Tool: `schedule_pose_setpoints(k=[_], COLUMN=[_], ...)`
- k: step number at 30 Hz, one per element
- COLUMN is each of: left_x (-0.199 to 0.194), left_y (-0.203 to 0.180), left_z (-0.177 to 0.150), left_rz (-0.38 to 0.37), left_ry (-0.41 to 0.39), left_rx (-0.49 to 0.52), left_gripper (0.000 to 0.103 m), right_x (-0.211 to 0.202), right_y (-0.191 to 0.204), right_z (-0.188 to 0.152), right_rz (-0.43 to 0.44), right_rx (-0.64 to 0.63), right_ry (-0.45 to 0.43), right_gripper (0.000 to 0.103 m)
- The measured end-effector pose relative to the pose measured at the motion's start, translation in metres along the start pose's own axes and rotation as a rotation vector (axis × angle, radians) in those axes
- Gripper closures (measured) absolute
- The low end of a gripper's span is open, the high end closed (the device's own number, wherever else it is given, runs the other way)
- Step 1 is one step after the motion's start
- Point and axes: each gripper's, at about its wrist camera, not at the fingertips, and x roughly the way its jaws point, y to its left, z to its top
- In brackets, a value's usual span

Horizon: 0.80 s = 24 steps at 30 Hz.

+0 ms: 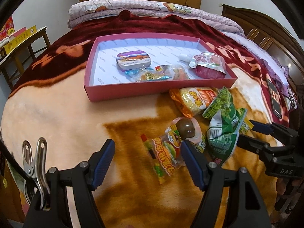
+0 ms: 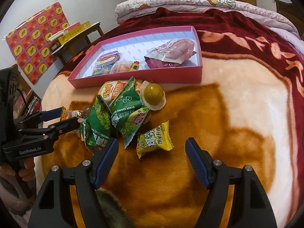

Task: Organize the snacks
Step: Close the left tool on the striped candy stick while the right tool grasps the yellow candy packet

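Note:
A pink box [image 1: 152,90] [image 2: 133,77] lies on the blanket and holds a tin [image 1: 134,59], a pouch [image 1: 208,63] [image 2: 171,54] and small sweets. A heap of snacks lies in front of it: green packets [image 1: 222,131] [image 2: 117,114], a rice snack bag [image 1: 195,99], a jelly cup [image 1: 185,129] [image 2: 153,95], a burger gummy pack [image 1: 165,152] and a yellow candy pack [image 2: 153,139]. My left gripper [image 1: 148,161] [image 2: 70,116] is open beside the gummy pack. My right gripper [image 2: 152,161] [image 1: 245,131] is open in front of the yellow pack.
A phone [image 1: 274,98] lies on the blanket at the right. A wooden side table [image 1: 24,45] [image 2: 76,36] with boxes stands to the left of the bed. Folded quilts [image 1: 152,9] lie at the far end. A metal clip [image 1: 36,161] hangs on my left gripper.

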Motion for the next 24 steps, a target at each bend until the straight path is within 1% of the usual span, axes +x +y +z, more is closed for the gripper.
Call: schedule_pose_setpoints(k=[4, 7, 10, 13, 16, 18, 19, 20, 24], left_x=[0.0, 0.001, 0.0, -0.001, -0.002, -0.003, -0.004, -0.004, -0.006], left_y=[0.001, 0.001, -0.001, -0.003, -0.004, -0.005, -0.005, -0.006, -0.008], left_z=[-0.002, -0.003, -0.004, -0.005, -0.006, -0.006, -0.006, -0.006, -0.005], left_rz=[-0.001, -0.009, -0.02, -0.03, -0.046, -0.063, -0.074, -0.079, -0.07], left_ry=[-0.003, -0.007, -0.016, -0.026, -0.031, -0.031, -0.031, -0.03, -0.038], left_rx=[0.0, -0.004, 0.003, 0.01, 0.012, 0.012, 0.012, 0.013, 0.024], left_gripper=[0.028, 0.031, 0.036, 0.043, 0.051, 0.06, 0.062, 0.064, 0.066], right_x=[0.0, 0.0, -0.001, 0.001, 0.002, 0.002, 0.002, 0.002, 0.001], right_y=[0.0, -0.001, 0.001, 0.007, 0.011, 0.012, 0.011, 0.011, 0.007], right_z=[-0.002, -0.004, -0.005, -0.007, -0.008, -0.009, -0.009, -0.009, -0.009], right_rz=[-0.002, -0.001, -0.013, -0.043, -0.065, -0.07, -0.069, -0.066, -0.051], right_rx=[0.004, 0.014, 0.009, -0.02, -0.046, -0.053, -0.053, -0.052, -0.031], right_ry=[-0.011, -0.021, -0.031, -0.034, -0.039, -0.043, -0.045, -0.045, -0.05], right_gripper=[0.028, 0.028, 0.028, 0.028, 0.028, 0.028, 0.028, 0.028, 0.029])
